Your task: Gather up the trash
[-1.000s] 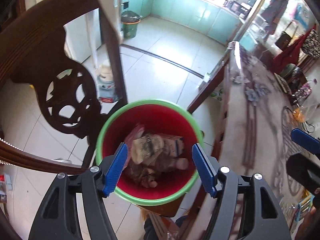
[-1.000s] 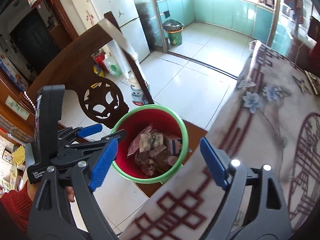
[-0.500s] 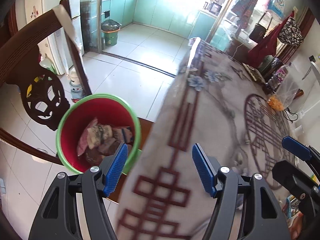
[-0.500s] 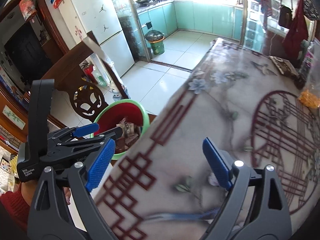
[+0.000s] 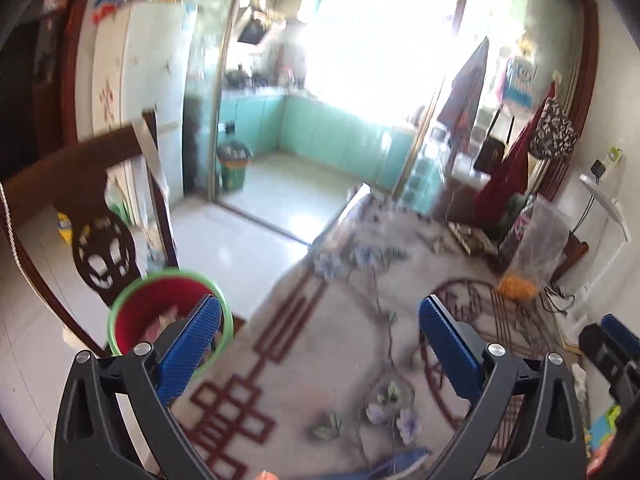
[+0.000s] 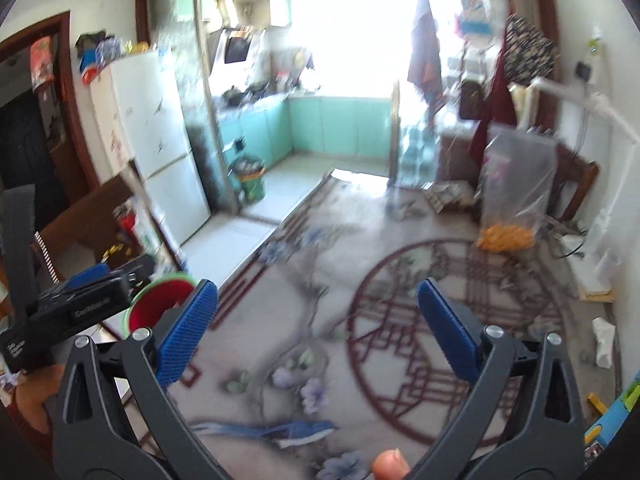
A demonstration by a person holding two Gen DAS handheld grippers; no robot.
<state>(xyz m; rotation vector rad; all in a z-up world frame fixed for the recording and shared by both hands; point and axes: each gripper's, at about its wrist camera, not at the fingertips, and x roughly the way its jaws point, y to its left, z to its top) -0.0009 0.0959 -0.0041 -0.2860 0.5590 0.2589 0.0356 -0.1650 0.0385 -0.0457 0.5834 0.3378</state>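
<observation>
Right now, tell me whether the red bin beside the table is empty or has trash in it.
It has trash in it. In the left wrist view, crumpled wrappers show inside the red bin with the green rim. How full it is cannot be told: a claw finger hides part of it.

Sunlit teal kitchen cabinets (image 5: 332, 136) behind a white fridge (image 6: 156, 144).

daylight blew out the kitchen window (image 5: 372, 40) in both views; motion blur smeared everything, and fisheye edges curved darkly.

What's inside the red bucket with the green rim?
The red bucket beside the table has some crumpled trash in it, pinkish and pale. The left gripper's blue finger covers part of it, and the blur hides what each piece is.
</observation>
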